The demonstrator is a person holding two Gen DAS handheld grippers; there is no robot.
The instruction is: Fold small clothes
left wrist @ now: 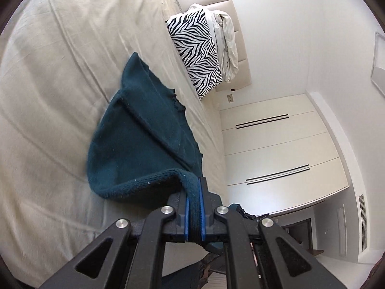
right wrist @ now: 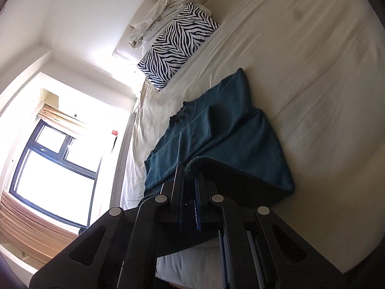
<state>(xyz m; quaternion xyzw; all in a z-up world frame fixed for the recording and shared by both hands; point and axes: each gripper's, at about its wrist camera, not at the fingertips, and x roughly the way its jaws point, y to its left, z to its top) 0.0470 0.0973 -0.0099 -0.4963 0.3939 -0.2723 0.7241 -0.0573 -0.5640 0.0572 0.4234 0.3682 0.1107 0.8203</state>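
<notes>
A dark teal knitted garment (left wrist: 144, 130) lies on the cream bed sheet (left wrist: 60, 72). My left gripper (left wrist: 194, 187) is shut on its near hem, and the thick edge runs between the blue pads, lifted off the bed. In the right wrist view the same garment (right wrist: 231, 139) lies on the sheet (right wrist: 312, 72). My right gripper (right wrist: 190, 168) is shut on another part of the near hem, which is raised so the cloth arches over dark shadow beneath.
A zebra-print pillow (left wrist: 197, 50) and a crumpled white cloth (left wrist: 228, 41) lie at the bed's head; both also show in the right wrist view, pillow (right wrist: 178, 43) and cloth (right wrist: 158, 14). White wardrobe doors (left wrist: 276, 144) and a window (right wrist: 53, 163) flank the bed.
</notes>
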